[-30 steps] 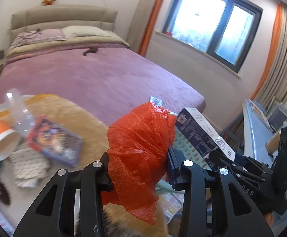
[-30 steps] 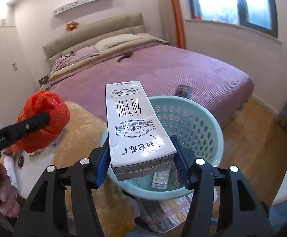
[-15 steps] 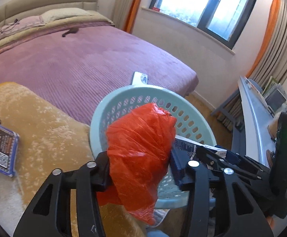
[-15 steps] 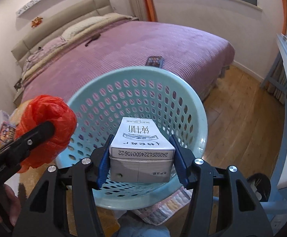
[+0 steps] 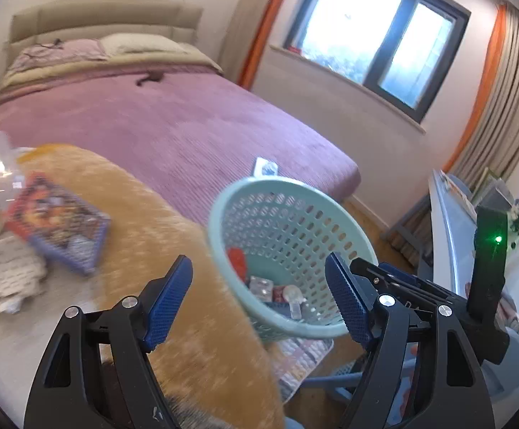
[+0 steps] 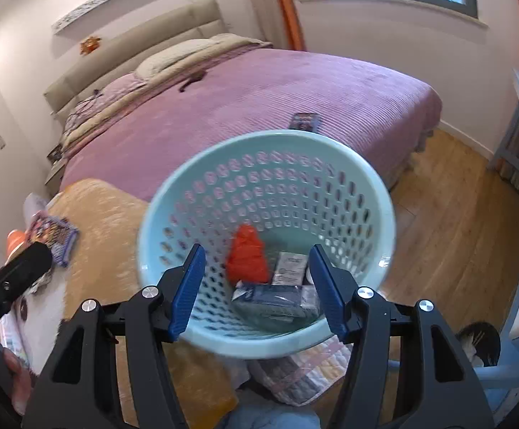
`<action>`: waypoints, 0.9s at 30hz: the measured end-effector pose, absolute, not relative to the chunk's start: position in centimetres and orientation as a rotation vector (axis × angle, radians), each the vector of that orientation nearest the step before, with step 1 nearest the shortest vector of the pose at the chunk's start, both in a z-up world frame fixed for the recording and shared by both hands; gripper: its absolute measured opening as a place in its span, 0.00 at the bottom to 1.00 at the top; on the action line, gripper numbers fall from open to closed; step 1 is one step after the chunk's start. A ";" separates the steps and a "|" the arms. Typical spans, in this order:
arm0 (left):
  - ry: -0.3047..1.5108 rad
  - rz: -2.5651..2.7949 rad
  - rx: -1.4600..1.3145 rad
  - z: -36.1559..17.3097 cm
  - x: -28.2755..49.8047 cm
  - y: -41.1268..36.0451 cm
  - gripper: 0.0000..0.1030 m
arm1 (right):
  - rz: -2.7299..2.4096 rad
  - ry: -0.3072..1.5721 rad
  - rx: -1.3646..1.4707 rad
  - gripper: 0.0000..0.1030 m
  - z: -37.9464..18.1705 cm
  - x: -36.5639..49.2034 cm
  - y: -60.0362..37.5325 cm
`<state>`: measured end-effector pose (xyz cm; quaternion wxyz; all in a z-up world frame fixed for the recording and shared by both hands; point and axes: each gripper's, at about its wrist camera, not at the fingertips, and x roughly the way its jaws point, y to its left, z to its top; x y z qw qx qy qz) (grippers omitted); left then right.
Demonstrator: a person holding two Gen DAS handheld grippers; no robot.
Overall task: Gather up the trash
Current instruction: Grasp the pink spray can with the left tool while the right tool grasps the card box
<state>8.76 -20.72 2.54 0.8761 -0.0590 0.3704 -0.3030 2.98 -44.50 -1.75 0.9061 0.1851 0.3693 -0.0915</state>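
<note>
A pale green perforated basket (image 5: 361, 246) (image 6: 381, 193) stands beside the bed. In it lie a crumpled red plastic bag (image 5: 236, 261) (image 6: 247, 257), a white and blue carton (image 6: 270, 296) and small wrappers. My left gripper (image 5: 257, 300) hangs at the basket's near left rim; its jaws are opening and nothing is between them. Over the basket's mouth my right gripper (image 6: 256, 286) stands with its jaws opening, nothing touching its pads, and the carton lies loose below. The left gripper's black finger shows at the left edge of the right wrist view.
An orange fleece blanket (image 5: 145, 221) carries a colourful packet (image 5: 57, 221), a clear bottle (image 5: 0, 164), an orange cup (image 6: 14, 239) and crumpled paper (image 5: 9, 279). A small packet (image 6: 306, 121) lies on the purple bed (image 5: 173, 125). A white desk (image 5: 452, 236) stands at the right.
The left jaws let go of the red bag and the right jaws let go of the carton; both now lie in the basket. The left gripper swung back left toward the blanket.
</note>
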 end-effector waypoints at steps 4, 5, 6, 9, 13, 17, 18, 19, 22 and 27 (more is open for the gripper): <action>0.724 -0.582 -0.141 4.6 7.1 -17.7 0.73 | -0.130 0.733 0.349 0.55 -0.2 2.5 -41.6; 0.711 -0.570 -0.152 5.1 6.6 -16.7 0.73 | -0.113 0.725 0.342 0.55 0.2 2.4 -41.0; 0.701 -0.558 -0.161 5.6 6.2 -15.7 0.73 | -0.095 0.717 0.335 0.55 0.6 2.3 -40.4; 0.674 -0.486 -0.176 6.7 4.9 -12.5 0.73 | -0.023 0.686 0.298 0.55 2.0 2.1 -37.5; 0.662 -0.342 -0.190 7.5 3.6 -7.7 0.76 | 0.058 0.653 0.235 0.55 3.3 2.0 -33.8; 0.669 -0.191 -0.200 7.2 2.7 -2.9 0.77 | 0.149 0.627 0.169 0.55 4.2 2.8 -29.8; 0.672 -0.160 -0.196 6.8 2.5 -1.7 0.80 | 0.167 0.621 0.153 0.55 4.3 3.1 -29.0; 0.681 -0.123 -0.191 6.3 2.4 -0.5 0.81 | 0.191 0.612 0.130 0.55 4.4 3.4 -28.1; 0.721 -0.038 -0.205 4.6 2.7 2.3 0.82 | 0.264 0.589 0.063 0.56 4.2 4.9 -25.8; 0.790 -0.001 -0.293 2.0 3.6 5.1 0.82 | 0.317 0.629 0.006 0.67 2.6 8.5 -23.6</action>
